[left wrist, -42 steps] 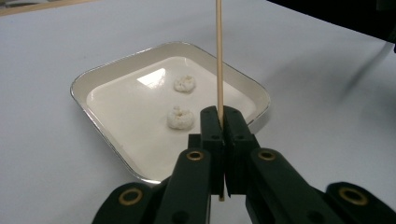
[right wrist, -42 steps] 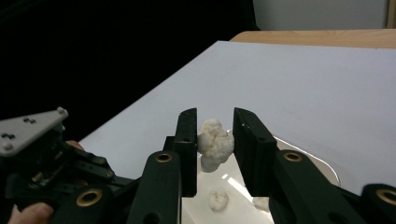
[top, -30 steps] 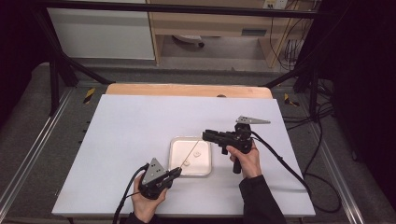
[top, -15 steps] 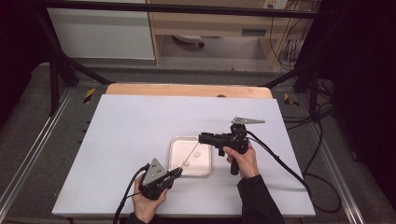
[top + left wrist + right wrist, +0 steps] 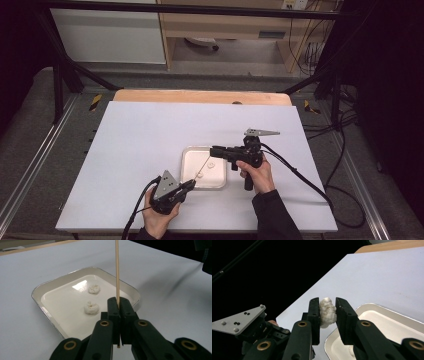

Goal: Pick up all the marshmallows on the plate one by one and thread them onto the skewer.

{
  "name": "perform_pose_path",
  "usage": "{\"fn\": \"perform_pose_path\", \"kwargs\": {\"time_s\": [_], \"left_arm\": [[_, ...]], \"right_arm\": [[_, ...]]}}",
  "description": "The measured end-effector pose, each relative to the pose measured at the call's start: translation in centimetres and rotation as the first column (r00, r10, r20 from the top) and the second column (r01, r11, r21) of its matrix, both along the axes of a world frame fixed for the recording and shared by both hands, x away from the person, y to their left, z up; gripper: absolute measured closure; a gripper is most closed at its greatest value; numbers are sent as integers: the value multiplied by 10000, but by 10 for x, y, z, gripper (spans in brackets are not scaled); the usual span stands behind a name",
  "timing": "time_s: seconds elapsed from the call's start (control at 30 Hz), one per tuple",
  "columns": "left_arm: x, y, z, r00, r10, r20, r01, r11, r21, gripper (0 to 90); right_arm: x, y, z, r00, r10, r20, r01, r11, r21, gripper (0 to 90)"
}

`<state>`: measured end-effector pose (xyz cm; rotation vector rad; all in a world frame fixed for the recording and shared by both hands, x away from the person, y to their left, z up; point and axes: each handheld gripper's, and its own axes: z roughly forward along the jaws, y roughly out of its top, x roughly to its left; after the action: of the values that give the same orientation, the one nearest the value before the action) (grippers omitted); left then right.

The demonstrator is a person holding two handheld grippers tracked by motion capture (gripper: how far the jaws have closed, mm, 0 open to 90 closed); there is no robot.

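White and lumpy, the small piece of dough [image 5: 327, 312] sits pinched between the jaws of your right gripper [image 5: 327, 315], which close on it from both sides. In the high view that right gripper [image 5: 216, 150] hangs above the right edge of the tray [image 5: 189, 155], its jaws pointing left across the table [image 5: 140, 135], with your right hand [image 5: 256, 172] wrapped round the grip below it.

Your left gripper [image 5: 118, 305] has its jaws pressed together on a thin wooden skewer [image 5: 116, 270], which stands up between them and runs out of the top of the left gripper view. From above, the left gripper [image 5: 189, 185] lies just off the tray's near left corner, and the skewer [image 5: 202, 166] slants up and to the right over the tray.

The shallow square tray [image 5: 47, 287] holds two more white dough lumps, one nearer the jaws [image 5: 91, 308] and one farther back [image 5: 94, 289], set apart from each other on the tray floor. The tray rests near the middle of the white table, toward your side
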<state>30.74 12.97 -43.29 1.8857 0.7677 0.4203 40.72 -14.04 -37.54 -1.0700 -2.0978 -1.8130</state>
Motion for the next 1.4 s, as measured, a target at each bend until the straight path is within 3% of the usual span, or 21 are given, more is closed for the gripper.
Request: {"fn": "perform_pose_path", "kwargs": {"time_s": [0.47,1.4], "left_arm": [[2,-5,-5,9998,-123,-146,128,9993,344,887],[4,-12,-8,9991,-261,-339,279,9980,561,888]], "right_arm": [[-5,3,-12,10000,-2,-48,1,9998,-186,783],[-15,2,-19,9999,9,-102,-14,9985,-541,809]]}}
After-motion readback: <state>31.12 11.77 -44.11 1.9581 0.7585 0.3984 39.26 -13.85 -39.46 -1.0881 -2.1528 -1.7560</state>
